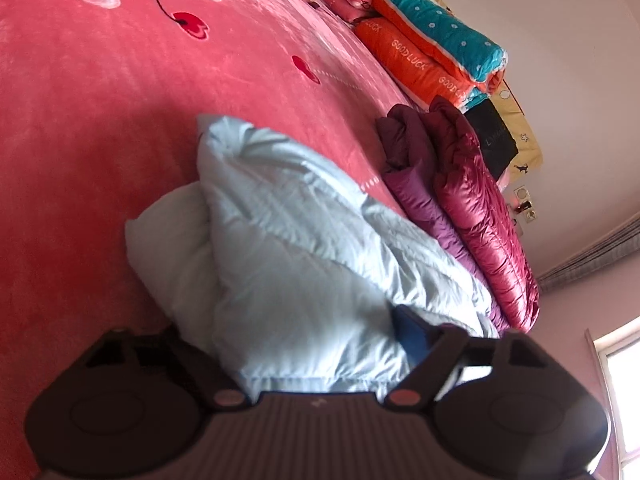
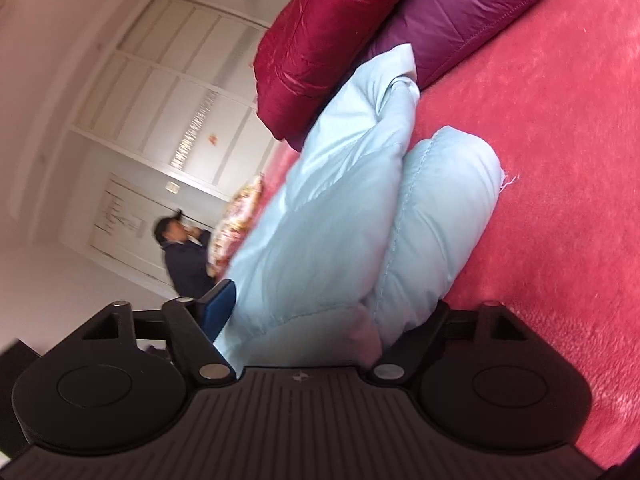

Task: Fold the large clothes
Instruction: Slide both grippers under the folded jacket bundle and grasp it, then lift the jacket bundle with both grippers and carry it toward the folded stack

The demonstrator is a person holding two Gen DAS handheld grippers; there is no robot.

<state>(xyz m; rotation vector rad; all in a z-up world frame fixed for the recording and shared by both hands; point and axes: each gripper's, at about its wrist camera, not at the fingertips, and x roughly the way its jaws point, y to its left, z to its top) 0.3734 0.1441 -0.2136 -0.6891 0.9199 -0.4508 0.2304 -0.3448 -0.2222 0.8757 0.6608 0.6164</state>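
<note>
A puffy light blue jacket (image 1: pixel 288 240) lies bunched on the pink bed cover (image 1: pixel 100 140). My left gripper (image 1: pixel 308 336) has the jacket's near end between its jaws. The blue pad (image 1: pixel 412 336) on the right presses into the fabric, which bulges over it; the other finger is hidden under the jacket. In the right wrist view the same jacket (image 2: pixel 340 208) fills the gap of my right gripper (image 2: pixel 328 308). Its blue pad (image 2: pixel 222 304) lies along the jacket's edge and the opposite finger is covered, so pressure cannot be judged.
A glossy maroon jacket (image 1: pixel 488 232) and a purple one (image 1: pixel 420 200) lie right beside the blue jacket. Folded orange and teal quilts (image 1: pixel 432 40) stack further back. A person (image 2: pixel 188 256) stands by white wardrobe doors (image 2: pixel 172 92) past the bed's edge.
</note>
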